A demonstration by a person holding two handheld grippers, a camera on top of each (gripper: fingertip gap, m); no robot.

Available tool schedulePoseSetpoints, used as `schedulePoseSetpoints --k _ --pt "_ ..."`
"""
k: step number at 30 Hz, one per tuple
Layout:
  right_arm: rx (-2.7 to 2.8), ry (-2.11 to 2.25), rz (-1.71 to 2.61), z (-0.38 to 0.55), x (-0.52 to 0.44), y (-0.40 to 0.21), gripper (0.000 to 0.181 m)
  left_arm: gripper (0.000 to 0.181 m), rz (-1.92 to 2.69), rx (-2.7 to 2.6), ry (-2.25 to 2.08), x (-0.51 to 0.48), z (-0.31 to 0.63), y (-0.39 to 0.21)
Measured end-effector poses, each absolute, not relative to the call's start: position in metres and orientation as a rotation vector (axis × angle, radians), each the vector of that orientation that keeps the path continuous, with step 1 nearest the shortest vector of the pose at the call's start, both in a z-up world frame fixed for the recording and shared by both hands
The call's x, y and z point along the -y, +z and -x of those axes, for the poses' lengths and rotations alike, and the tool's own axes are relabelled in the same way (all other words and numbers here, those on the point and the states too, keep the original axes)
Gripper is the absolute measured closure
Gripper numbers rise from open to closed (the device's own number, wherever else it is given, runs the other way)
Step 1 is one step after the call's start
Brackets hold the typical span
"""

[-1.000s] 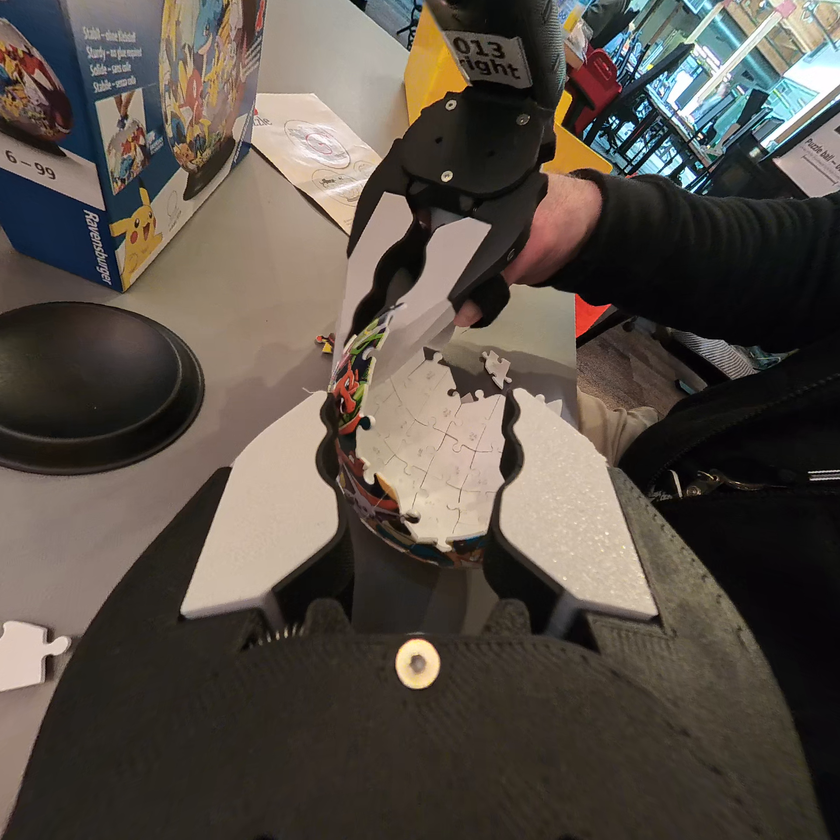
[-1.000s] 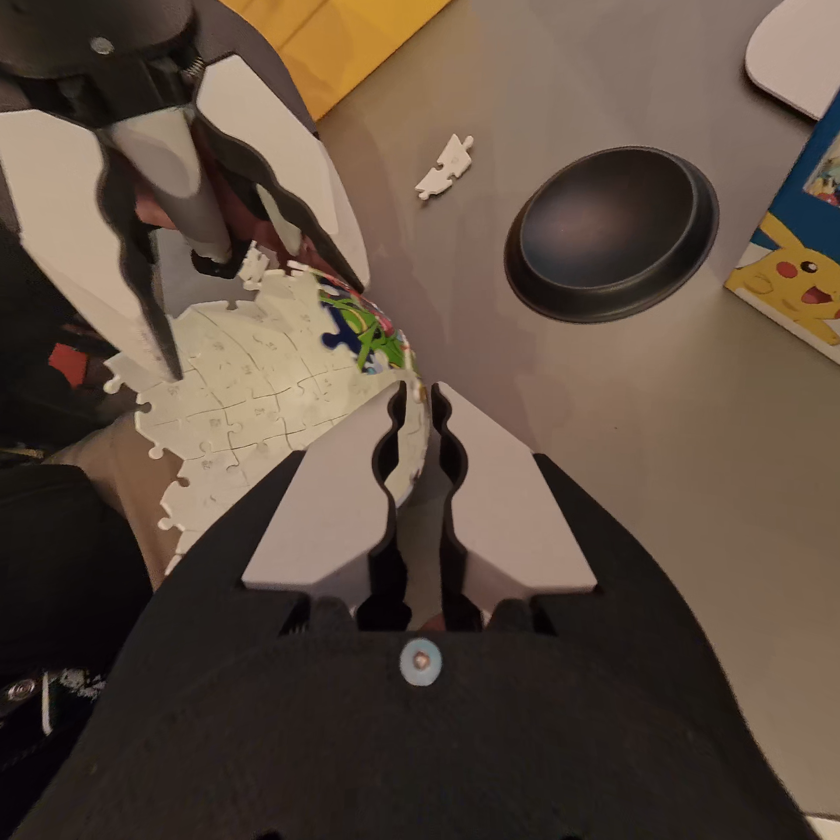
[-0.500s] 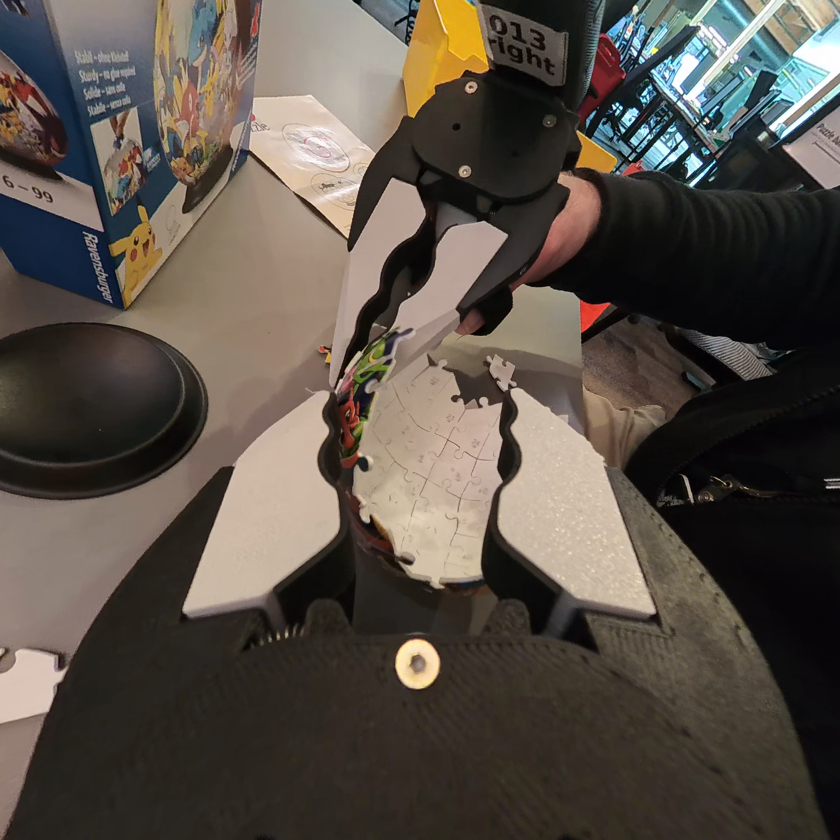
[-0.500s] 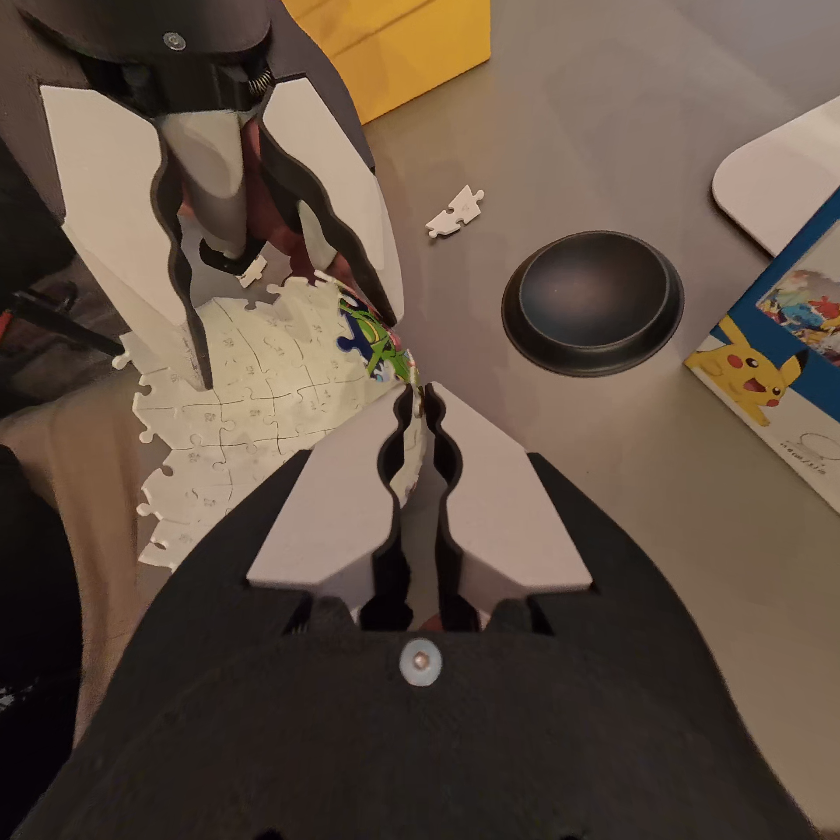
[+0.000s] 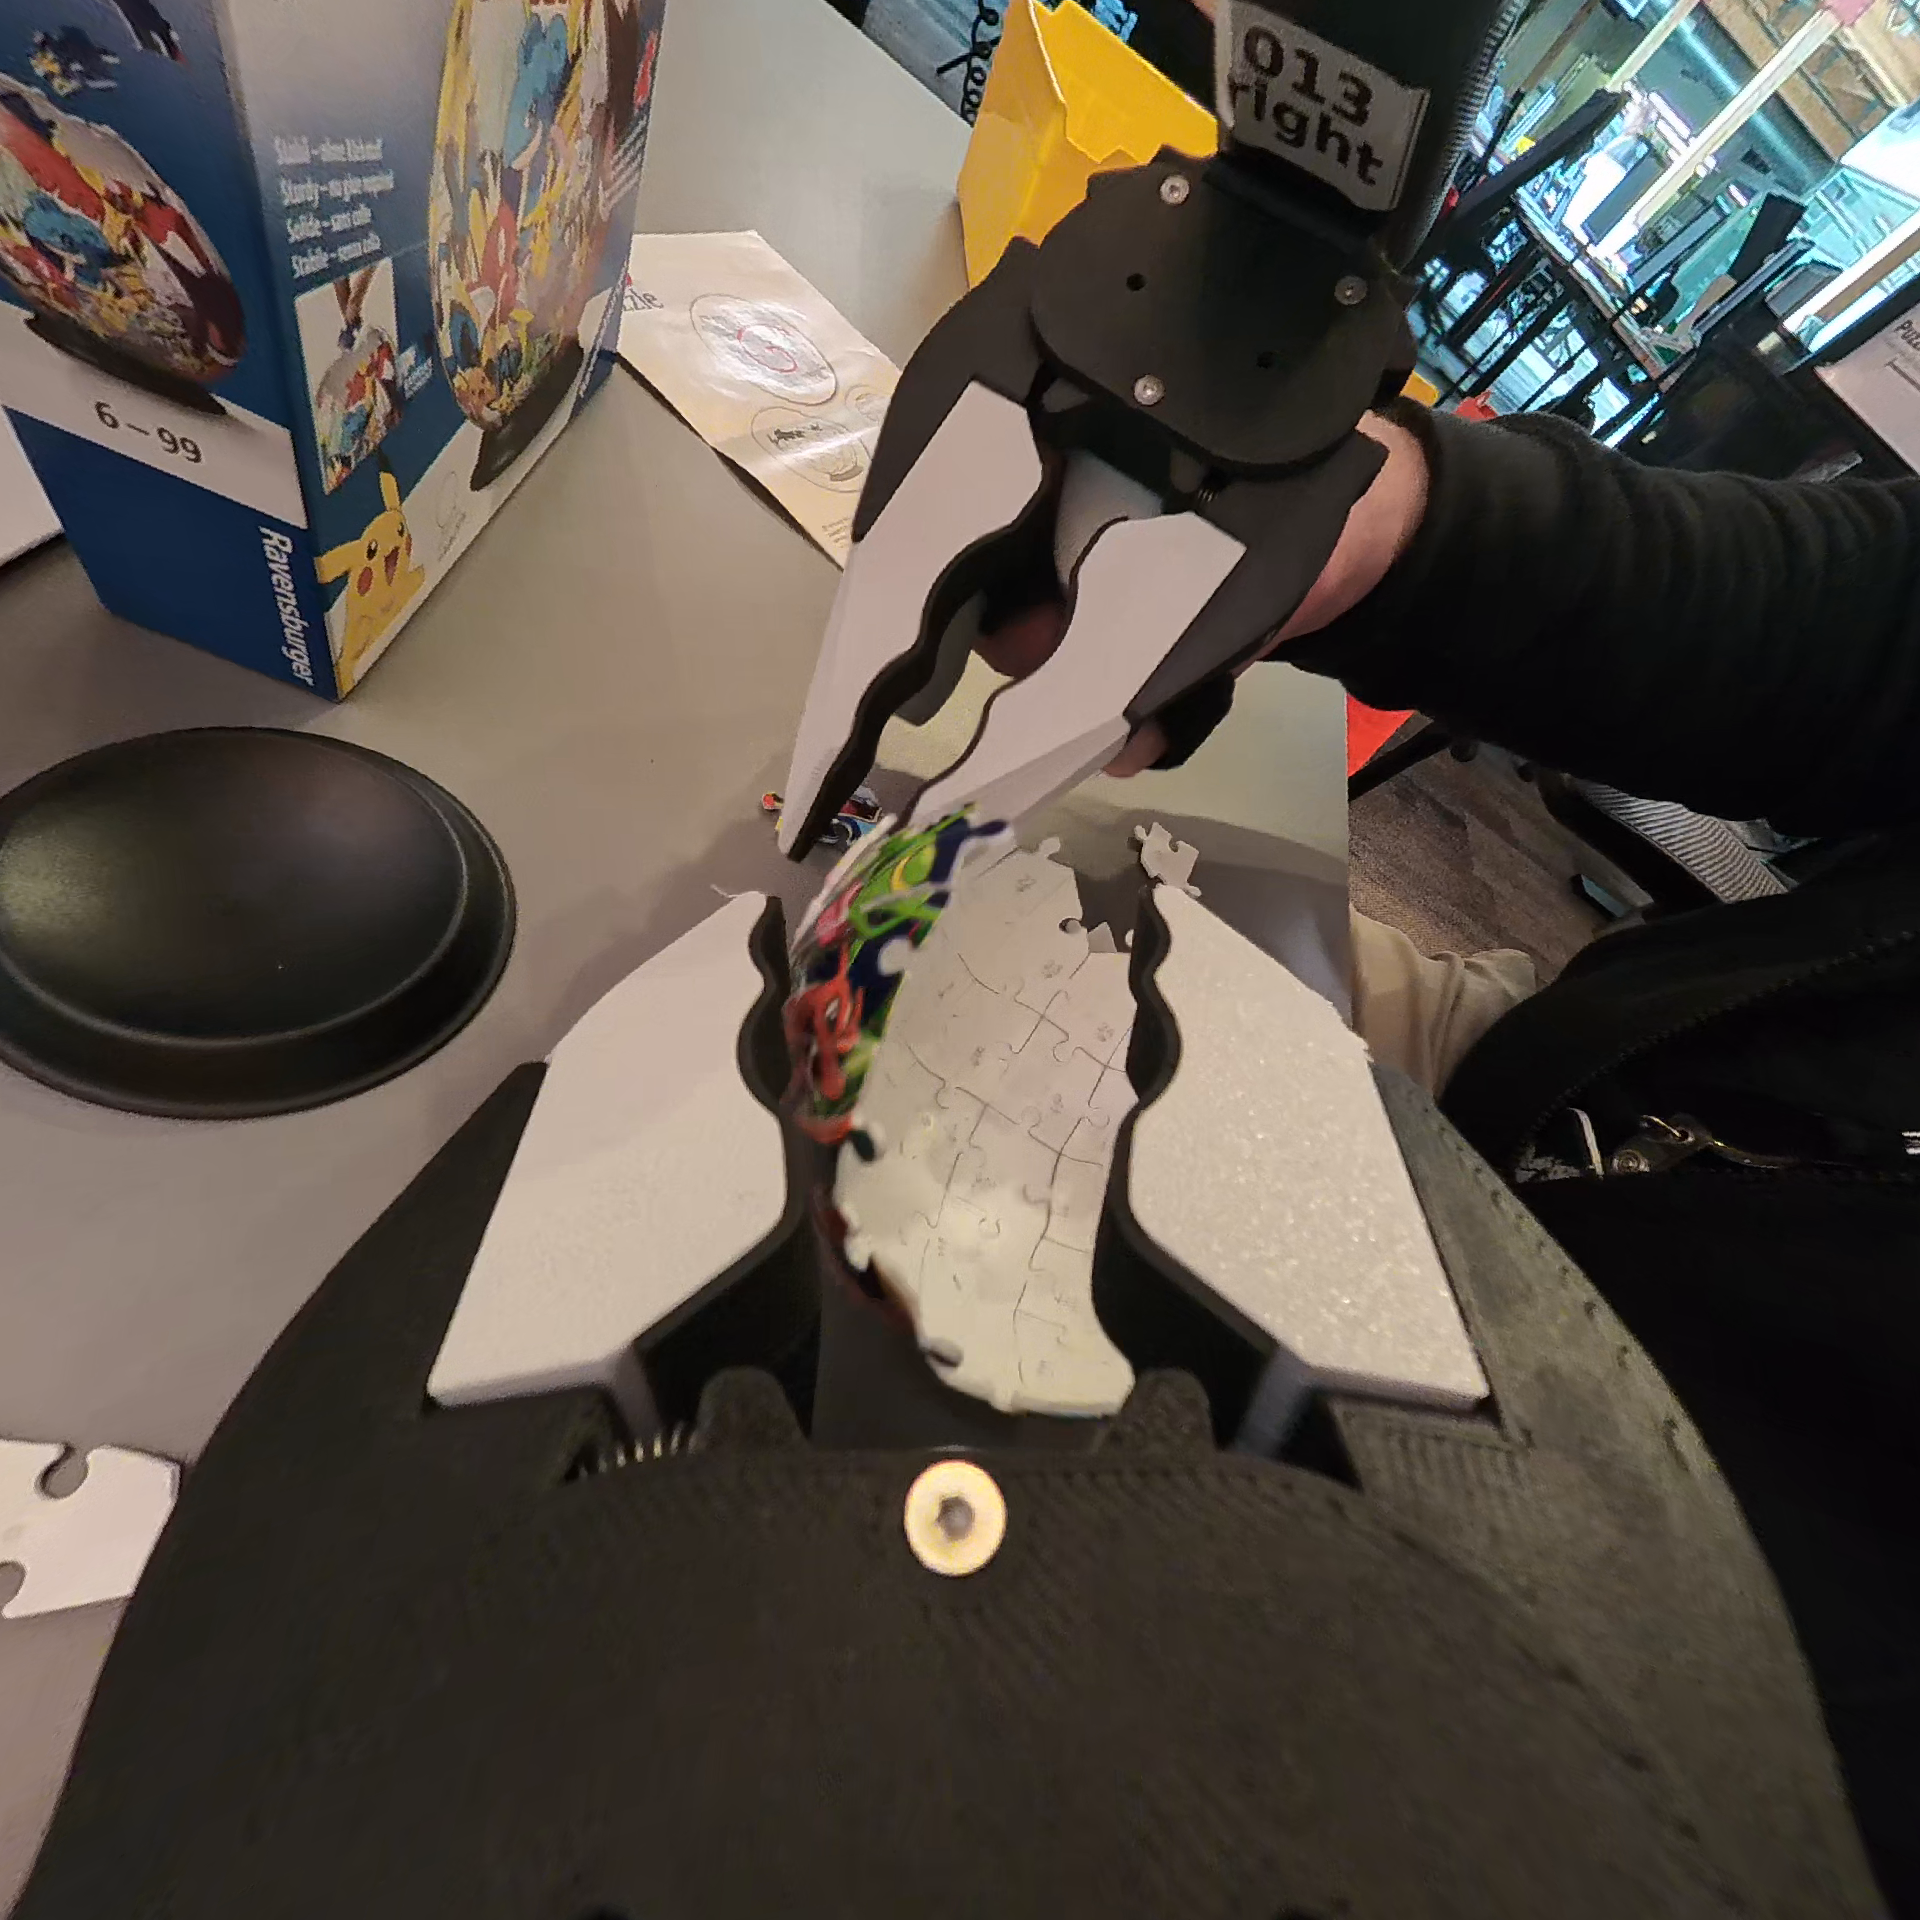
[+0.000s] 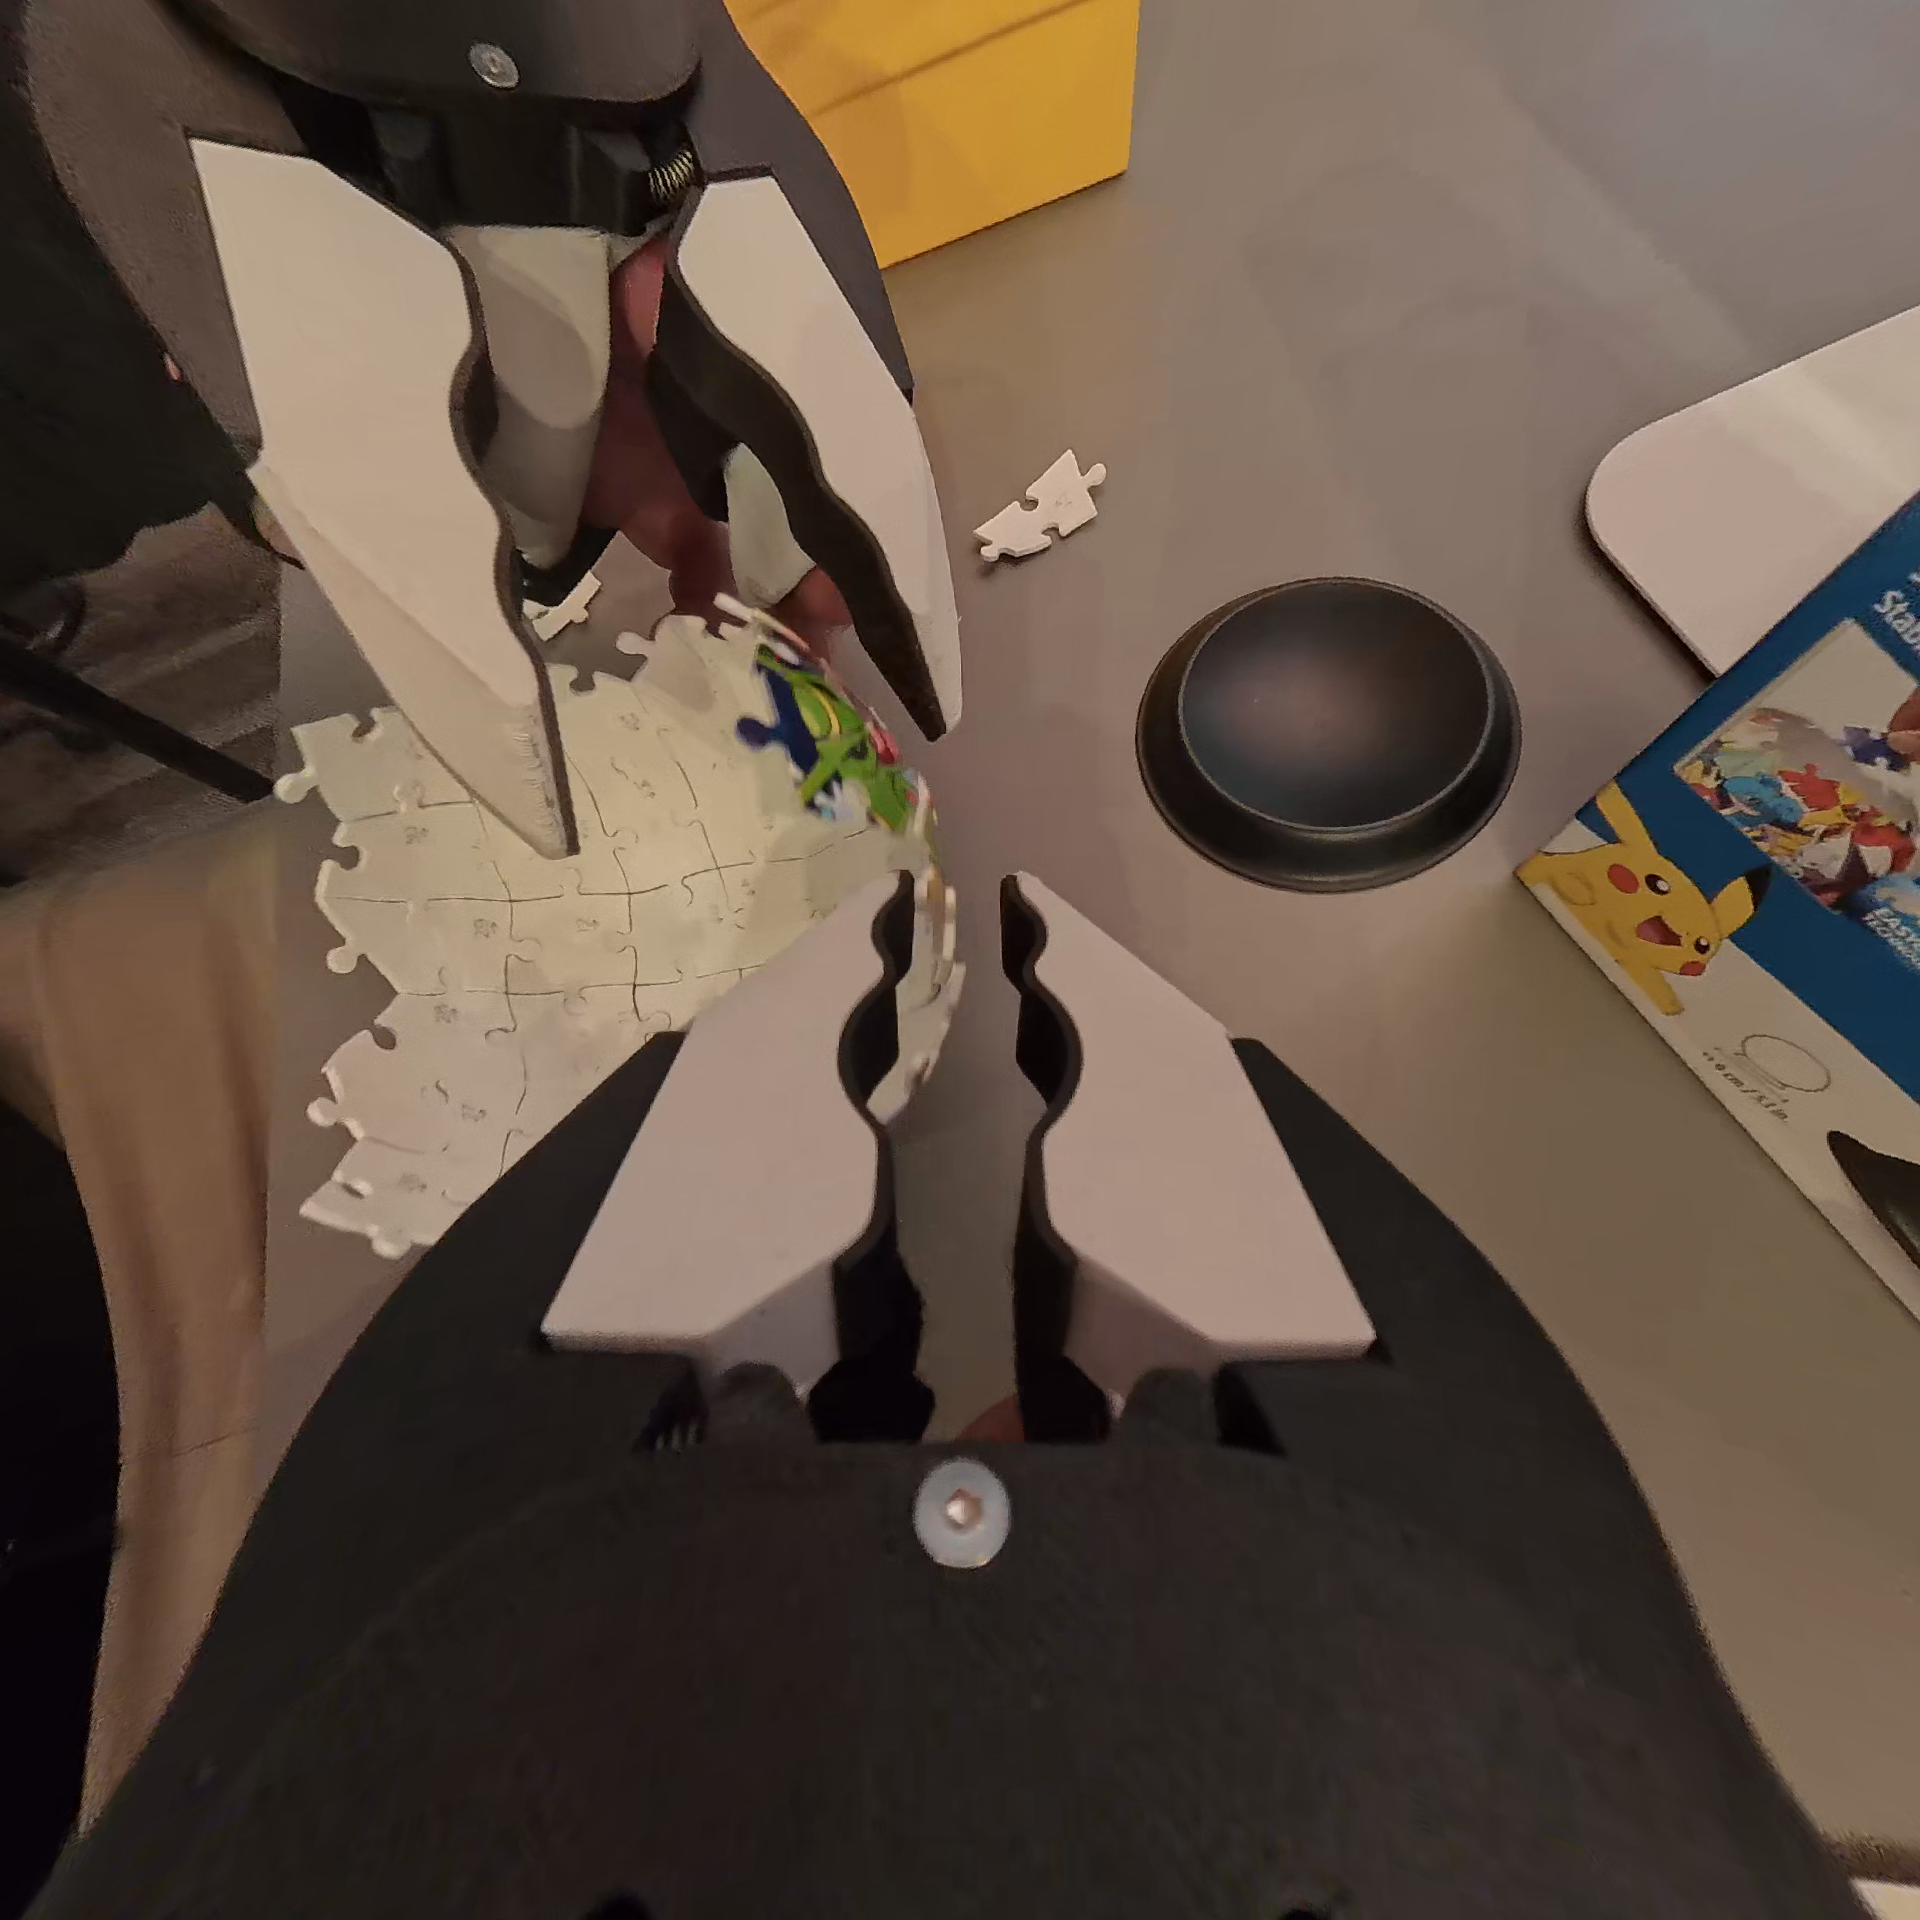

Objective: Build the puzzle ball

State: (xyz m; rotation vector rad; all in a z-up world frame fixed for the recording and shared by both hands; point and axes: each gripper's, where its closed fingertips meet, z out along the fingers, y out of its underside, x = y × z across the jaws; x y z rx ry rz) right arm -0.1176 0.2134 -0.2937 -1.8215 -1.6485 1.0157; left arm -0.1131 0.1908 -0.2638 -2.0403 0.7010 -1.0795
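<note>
Left of your left tongs, 1 loose piece lies white side up on the table. Ahead of it the black stand sits bare, and the box is beyond that, so mounting the ball is not yet done.

Between the fingers of your left tongs sits the shell, a curved bowl of joined pieces, roughly half a ball by my reckoning. Its printed face is toward the left finger and its white inside is toward the right one. These tongs stand wide and look to be holding the shell, with 1 finger outside it and 1 inside.

Your right tongs come in from the far side, facing the left tongs, tips at the shell's upper rim. They stand narrow with the rim edge in the gap, against 1 finger only, so I judge them not pinching. The rim is jagged all round, with tabs and sockets unfilled.

Right of the shell, just past the right finger of your left tongs, 1 more white piece lies on the table. The upper half remains to be built, and only 2 spare pieces show clearly.
</note>
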Motion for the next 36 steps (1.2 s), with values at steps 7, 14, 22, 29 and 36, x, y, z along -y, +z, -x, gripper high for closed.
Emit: schedulePoseSetpoints --k 7,14,22,29,36 --pt "1.647 1.036 1.889 0.108 -0.212 -0.294 0.164 0.122 2.075 -0.728 -1.018 -0.191 0.114 -0.270" --pt "1.630 1.076 1.953 0.107 -0.208 -0.291 0.166 0.138 2.120 -0.796 -0.849 -0.196 0.113 -0.275" --pt "1.641 1.050 1.918 0.105 -0.207 -0.290 0.170 0.158 2.159 -0.888 -0.574 -0.207 0.121 -0.286" --pt "1.666 0.973 1.860 0.112 -0.210 -0.292 0.180 0.170 2.161 -0.922 -0.463 -0.216 0.121 -0.290" --pt "1.687 0.911 1.836 0.112 -0.210 -0.295 0.180 0.172 2.171 -0.909 -0.461 -0.216 0.120 -0.293"
